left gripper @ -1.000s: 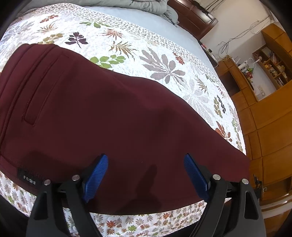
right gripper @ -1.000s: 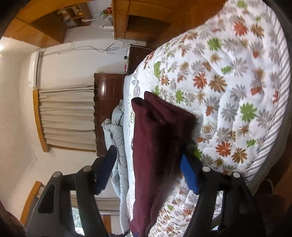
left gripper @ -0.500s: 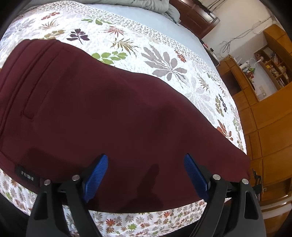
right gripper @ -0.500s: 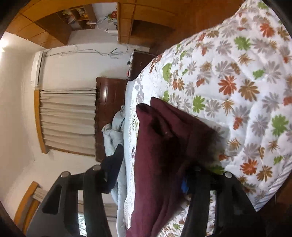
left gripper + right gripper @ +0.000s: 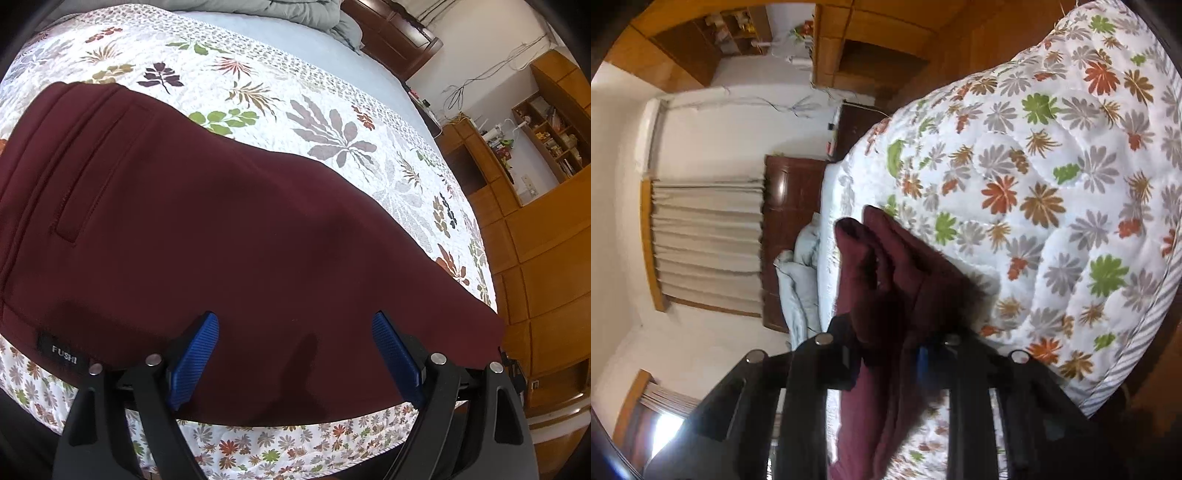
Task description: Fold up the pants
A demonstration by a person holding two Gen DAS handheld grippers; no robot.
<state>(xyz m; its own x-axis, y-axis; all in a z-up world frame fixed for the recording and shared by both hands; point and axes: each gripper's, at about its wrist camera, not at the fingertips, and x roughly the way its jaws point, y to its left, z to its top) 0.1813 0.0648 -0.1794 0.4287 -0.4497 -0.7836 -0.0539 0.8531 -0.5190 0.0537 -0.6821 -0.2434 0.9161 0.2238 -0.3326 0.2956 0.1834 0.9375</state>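
Note:
Dark red pants lie flat on the flowered quilt, waistband at the left with a black label, legs running off to the right. My left gripper hovers over their near edge, open, with nothing between its blue pads. In the right wrist view the pants show as two stacked leg ends at the bed's edge. My right gripper is closing its jaws on this cloth, which bunches between the fingers and hides most of the blue pad.
The quilt covers the bed; its striped border marks the edge. A grey duvet is heaped by the dark headboard. Wooden cabinets and shelves stand beyond the bed, curtains on the far wall.
The right gripper's jaws have drawn in from wide apart onto the pant leg ends, and the cloth now bunches between them. The left gripper has kept still and open.

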